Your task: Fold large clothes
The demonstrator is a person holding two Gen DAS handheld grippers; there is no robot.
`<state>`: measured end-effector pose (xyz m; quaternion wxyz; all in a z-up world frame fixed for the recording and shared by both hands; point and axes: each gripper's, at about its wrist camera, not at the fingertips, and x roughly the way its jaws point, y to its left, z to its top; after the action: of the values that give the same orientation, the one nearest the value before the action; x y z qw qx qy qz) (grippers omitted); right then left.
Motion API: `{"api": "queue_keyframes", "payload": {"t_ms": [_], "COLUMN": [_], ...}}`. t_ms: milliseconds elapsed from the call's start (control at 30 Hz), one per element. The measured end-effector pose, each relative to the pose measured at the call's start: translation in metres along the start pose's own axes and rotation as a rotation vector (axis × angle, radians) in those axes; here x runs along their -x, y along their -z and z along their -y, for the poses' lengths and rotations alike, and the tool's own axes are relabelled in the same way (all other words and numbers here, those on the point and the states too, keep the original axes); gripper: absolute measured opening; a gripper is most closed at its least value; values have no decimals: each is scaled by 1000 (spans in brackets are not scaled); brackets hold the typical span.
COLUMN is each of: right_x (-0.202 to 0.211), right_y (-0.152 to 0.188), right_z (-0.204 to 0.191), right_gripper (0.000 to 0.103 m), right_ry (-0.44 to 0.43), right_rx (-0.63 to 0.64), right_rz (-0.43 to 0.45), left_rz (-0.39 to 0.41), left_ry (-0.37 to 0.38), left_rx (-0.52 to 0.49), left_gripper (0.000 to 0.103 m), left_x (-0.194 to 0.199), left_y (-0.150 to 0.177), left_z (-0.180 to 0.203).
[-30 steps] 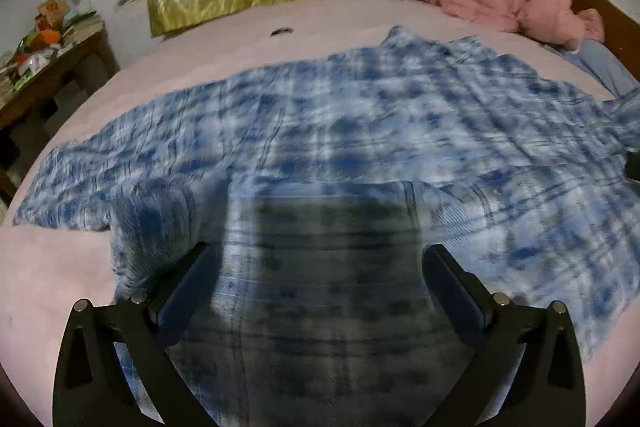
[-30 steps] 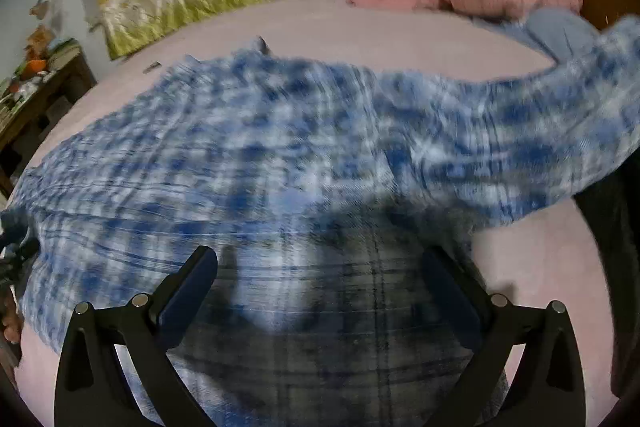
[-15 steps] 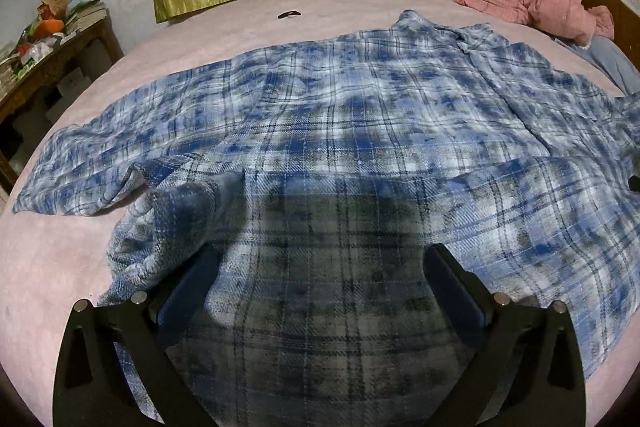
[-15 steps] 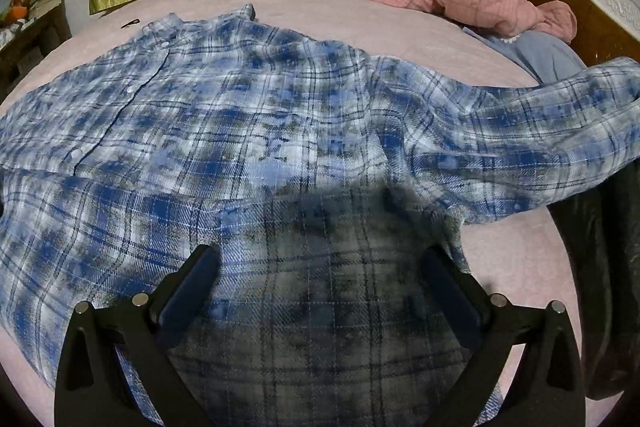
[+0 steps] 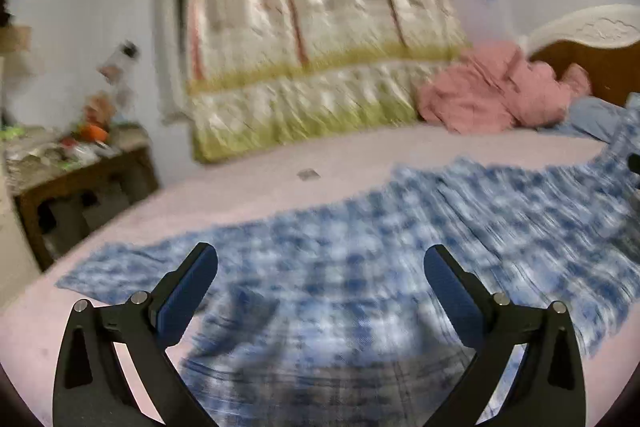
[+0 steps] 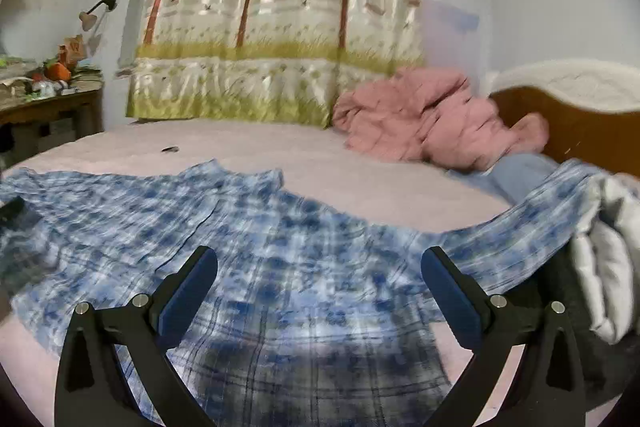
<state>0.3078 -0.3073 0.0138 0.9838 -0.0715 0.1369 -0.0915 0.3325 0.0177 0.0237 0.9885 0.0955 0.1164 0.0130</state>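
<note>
- The blue plaid shirt (image 6: 280, 239) lies spread flat across the pink bed (image 6: 360, 183), its collar end towards the far side and its hem towards the cameras.
- The left hand-held gripper (image 5: 320, 269) hovers low over the near part of the shirt with its two fingers spread wide and nothing between them; its blue pads (image 5: 188, 293) show no cloth caught on them.
- The right hand-held gripper (image 6: 319, 269) is likewise released, its fingers wide apart above the shirt's near edge and holding nothing.
- In the right wrist view one sleeve (image 6: 532, 223) runs out to the right, up against a white bundle of fabric (image 6: 608, 259) at the bed's edge.
- In the left wrist view the other sleeve (image 5: 132, 267) stretches out flat to the left on the bed; this view is blurred, so fine folds cannot be made out.
- A crumpled pink garment (image 6: 424, 123) lies heaped at the far side of the bed, well apart from the shirt, with a pale blue piece of cloth (image 6: 516, 175) just beside it.
- A small dark object (image 6: 170, 149) rests on the bed beyond the collar; what it is cannot be told.
- A curtain (image 6: 276, 27) printed with trees and grass hangs behind the bed, and a wooden headboard (image 6: 580, 123) stands at the right.
- A cluttered wooden surface (image 6: 44, 99) stands at the left, beside the bed.
</note>
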Motion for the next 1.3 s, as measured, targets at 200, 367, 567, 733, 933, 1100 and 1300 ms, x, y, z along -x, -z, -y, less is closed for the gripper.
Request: {"api": "queue_keyframes", "payload": {"t_ms": [200, 367, 567, 733, 933, 1100, 1300], "right_x": [21, 23, 21, 30, 24, 12, -2], "right_y": [-2, -5, -6, -8, -8, -3, -4], "right_z": [-12, -11, -13, -5, 12, 33, 54], "right_gripper": [103, 103, 103, 103, 103, 103, 103], "right_ry": [53, 15, -36, -46, 21, 107, 83], "right_rx": [26, 23, 54, -11, -86, -139, -160], "right_rz": [69, 48, 24, 54, 32, 14, -70], "left_rz": [175, 185, 203, 294, 362, 420, 329], "left_ry": [-23, 5, 39, 58, 209, 284, 289], "left_rx": [40, 18, -3, 45, 81, 127, 191], "left_gripper": [103, 103, 103, 103, 103, 103, 103], "left_x": [28, 32, 44, 88, 130, 137, 95], "left_y": [-4, -2, -1, -25, -117, -169, -145], "left_z": [-4, 2, 7, 10, 45, 68, 77]}}
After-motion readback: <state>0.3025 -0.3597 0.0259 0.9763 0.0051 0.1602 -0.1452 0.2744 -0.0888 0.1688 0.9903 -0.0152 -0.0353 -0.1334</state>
